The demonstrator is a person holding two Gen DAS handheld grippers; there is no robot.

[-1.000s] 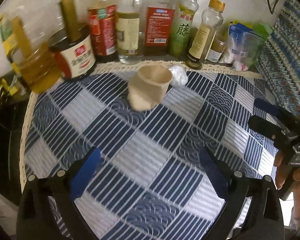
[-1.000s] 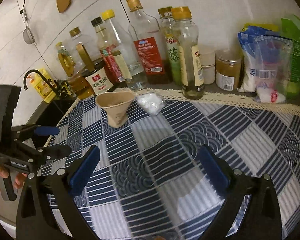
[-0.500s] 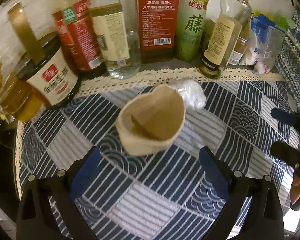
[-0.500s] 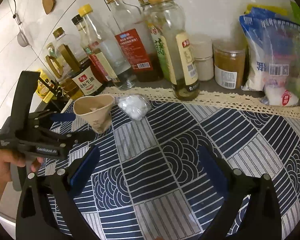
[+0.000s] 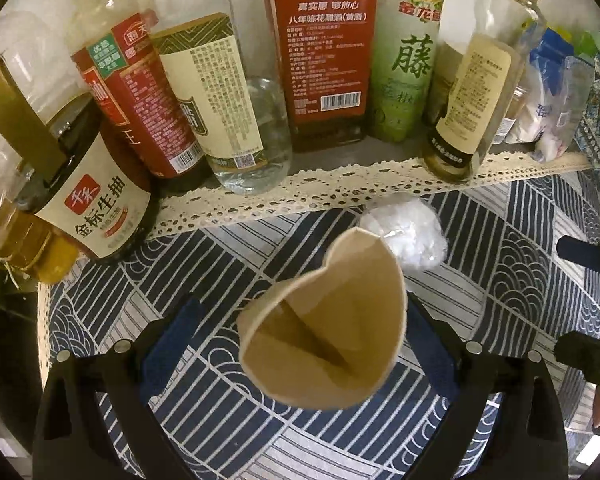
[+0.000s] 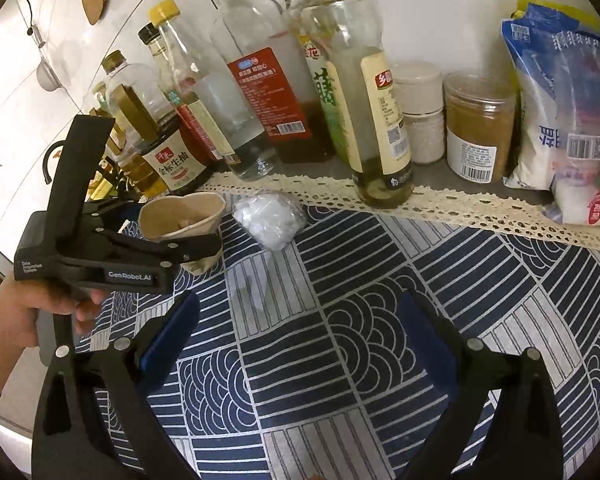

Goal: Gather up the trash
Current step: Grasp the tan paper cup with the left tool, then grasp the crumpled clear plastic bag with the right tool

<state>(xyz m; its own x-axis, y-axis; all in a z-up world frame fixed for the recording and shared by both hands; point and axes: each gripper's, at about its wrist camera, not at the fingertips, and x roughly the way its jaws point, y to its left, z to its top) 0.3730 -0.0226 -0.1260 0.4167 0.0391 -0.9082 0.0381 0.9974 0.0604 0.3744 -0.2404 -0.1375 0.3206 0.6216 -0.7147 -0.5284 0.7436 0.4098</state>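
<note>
A dented tan paper cup (image 5: 324,320) stands on the blue patterned cloth; it also shows in the right wrist view (image 6: 182,220). My left gripper (image 5: 300,340) is open with its fingers on either side of the cup, not closed on it. A crumpled white plastic wad (image 5: 408,232) lies just behind the cup, right of it in the right wrist view (image 6: 270,216). My right gripper (image 6: 296,328) is open and empty over the cloth, nearer than the wad.
A row of sauce and oil bottles (image 5: 324,52) stands on the counter behind the cloth's lace edge (image 5: 340,184). Jars (image 6: 476,128) and bagged goods (image 6: 560,112) stand at the back right. A sink tap (image 6: 50,160) is at the left.
My left gripper has moved forward until its open fingers flank the paper cup. My right gripper has moved closer to the bottles and the plastic wad.
</note>
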